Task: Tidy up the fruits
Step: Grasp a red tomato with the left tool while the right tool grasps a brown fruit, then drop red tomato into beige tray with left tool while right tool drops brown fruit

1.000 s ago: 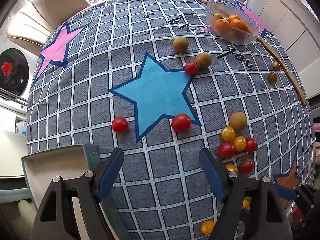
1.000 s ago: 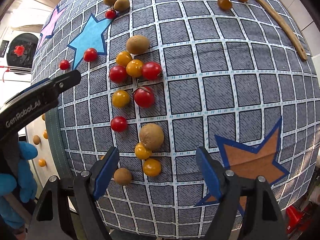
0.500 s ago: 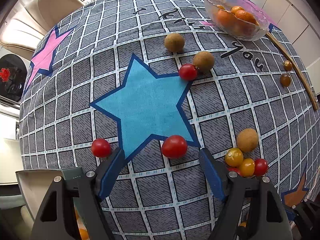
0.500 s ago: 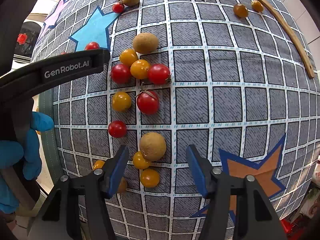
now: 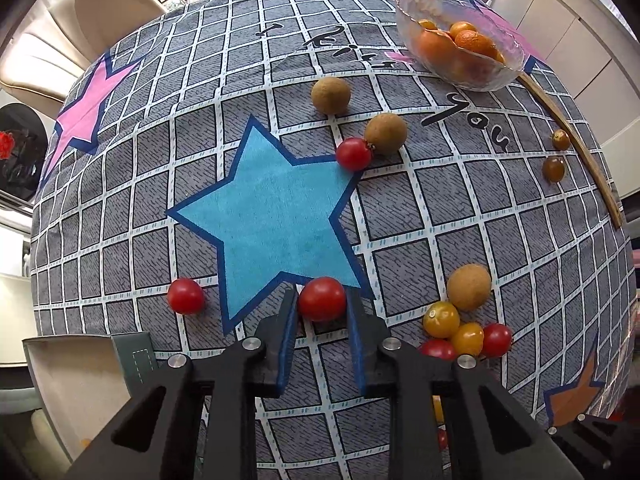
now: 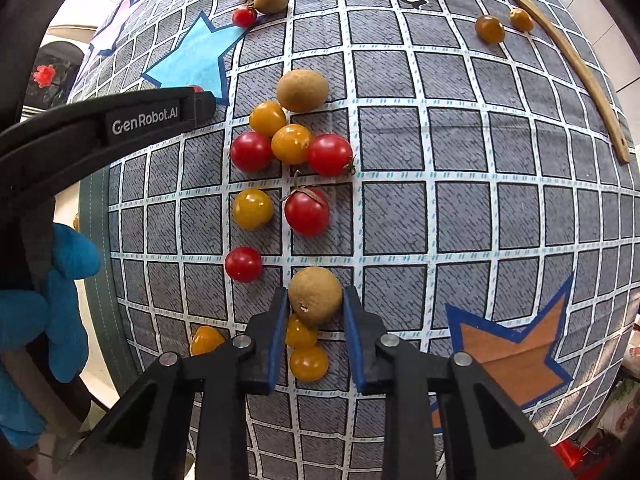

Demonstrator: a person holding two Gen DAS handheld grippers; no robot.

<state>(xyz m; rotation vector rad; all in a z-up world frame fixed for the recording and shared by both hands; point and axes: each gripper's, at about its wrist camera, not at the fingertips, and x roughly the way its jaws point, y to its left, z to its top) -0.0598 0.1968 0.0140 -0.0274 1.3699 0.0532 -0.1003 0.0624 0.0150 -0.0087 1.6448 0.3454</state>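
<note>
The left gripper has just been closing, and its 2 blue-padded jaws now pinch a red cherry tomato that sits at the lower tip of the blue star printed on the tablecloth. The pads meet the tomato at its widest sides, probably because smooth, glossy skin slips out of any off-centre hold.

The right gripper has also just been closing, and its jaws clamp a brown longan, round with a dull, rough, sandy rind that should hold well against the pads. Both grippers point steeply down, which suits small round fruit lying loose on cloth.

In the right wrist view, 2 yellow cherry tomatoes lie between the jaws at 6 o'clock of the longan, the upper 1 touching or nearly touching it, so a lift could nudge them. A lone red cherry tomato sits at 10 o'clock of the longan, and a mixed red and yellow cluster lies further up at 12 o'clock.

A clear glass bowl holding oranges stands at 1 o'clock in the left wrist view, well apart from both grips. The cloth is woven grey with a white grid.
</note>
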